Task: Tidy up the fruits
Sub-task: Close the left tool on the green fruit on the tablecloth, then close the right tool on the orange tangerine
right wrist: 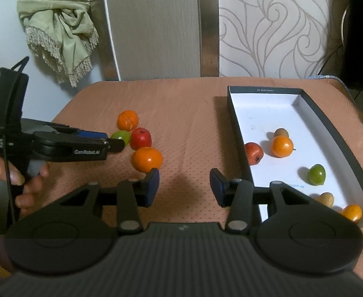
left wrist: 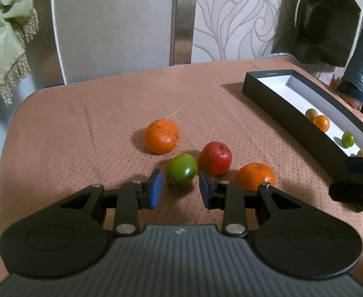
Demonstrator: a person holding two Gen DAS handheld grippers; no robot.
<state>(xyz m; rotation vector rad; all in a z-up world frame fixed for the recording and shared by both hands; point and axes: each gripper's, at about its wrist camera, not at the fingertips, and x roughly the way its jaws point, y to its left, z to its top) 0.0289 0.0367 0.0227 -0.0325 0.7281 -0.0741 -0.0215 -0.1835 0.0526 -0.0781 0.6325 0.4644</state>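
**A:** Left wrist view: my left tongs (left wrist: 180,188) hang low over the brown surface (left wrist: 87,128), jaws partly apart, holding nothing. The green fruit (left wrist: 182,169) sits just ahead of the gap, between the blue pads and, as far as I can see, touching neither.

**B:** And the loose fruit, left to right?

**A:** The wrinkled orange (left wrist: 162,136) farthest back, then the green fruit, the red fruit (left wrist: 215,158) tight against it, and a smoother orange (left wrist: 255,175) nearest the box (left wrist: 268,94). I judge the green one is my pick because it lies closest to the jaws.

**B:** The other side?

**A:** From the right wrist view, my right tongs (right wrist: 184,185) wait over bare cloth between the cluster and the box, jaws partly open and empty, probably kept clear so the left has room. My hand (right wrist: 20,175) shows at the left edge, gripping the left tool's handle.

**B:** How full is the box?

**A:** Six small fruits already lie on its white floor; four remain outside.
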